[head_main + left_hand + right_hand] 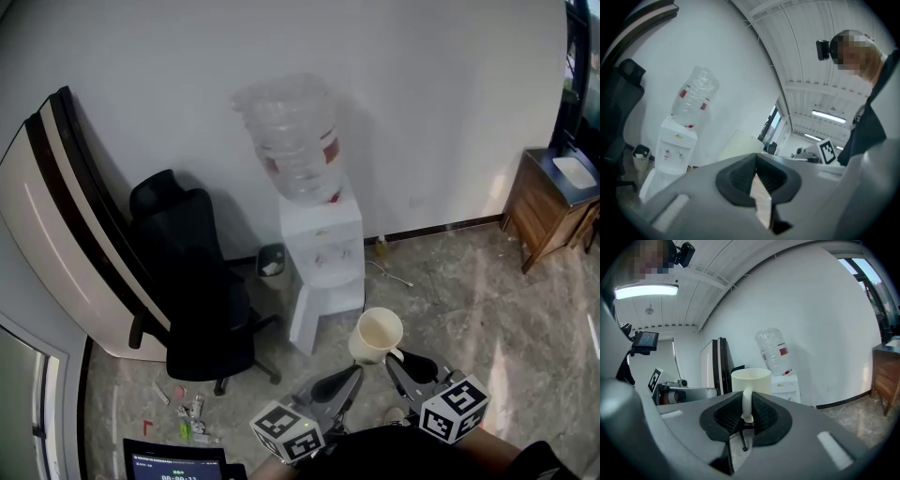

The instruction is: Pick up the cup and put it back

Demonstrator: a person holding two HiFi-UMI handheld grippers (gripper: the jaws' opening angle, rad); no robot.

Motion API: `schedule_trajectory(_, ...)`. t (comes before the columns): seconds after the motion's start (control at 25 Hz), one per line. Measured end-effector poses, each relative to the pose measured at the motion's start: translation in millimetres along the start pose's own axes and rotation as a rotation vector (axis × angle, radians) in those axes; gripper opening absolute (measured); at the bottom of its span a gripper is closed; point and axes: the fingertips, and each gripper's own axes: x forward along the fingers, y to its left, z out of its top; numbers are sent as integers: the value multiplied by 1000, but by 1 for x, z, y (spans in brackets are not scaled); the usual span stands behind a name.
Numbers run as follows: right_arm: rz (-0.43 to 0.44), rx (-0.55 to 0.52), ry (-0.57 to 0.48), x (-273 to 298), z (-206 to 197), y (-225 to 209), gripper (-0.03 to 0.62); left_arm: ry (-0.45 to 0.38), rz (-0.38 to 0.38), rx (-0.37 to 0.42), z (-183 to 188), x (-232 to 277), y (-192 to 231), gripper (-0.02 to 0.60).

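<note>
Right gripper [746, 411] pinches cream handled cup [751, 380] by its handle; probably rigid, light, breakable. Left gripper [757, 174] pressed together, empty.

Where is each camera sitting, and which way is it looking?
Head view: on the person's head, looking steeply down at the floor, the water dispenser and the cup; the left gripper, right gripper and dark clothing show.
Left gripper view: on the left gripper, looking along its shut, empty jaws; the head camera shows.
Right gripper view: on the right gripper, looking along jaws shut on the cup's handle.
Shared: all three see the water dispenser.
</note>
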Motion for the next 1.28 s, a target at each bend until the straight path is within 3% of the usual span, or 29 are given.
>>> schedule_trajectory(0.4,7,-6,7,2,1,-2,51,-33,-48,8,5,2,-7,4)
schedule_trajectory(0.76,5,-2,3,-1,1,-3,51,-19,23,-7,6,-5,7,4)
schedule_trajectory(0.92,-30,11,1,-10,1,-10,50,3,63,-39,3,-11,11,4)
schedule_trajectory(1.28,-130,38,-7,-46,-5,-55,49,45,-12,-114,-35,33,0,3)
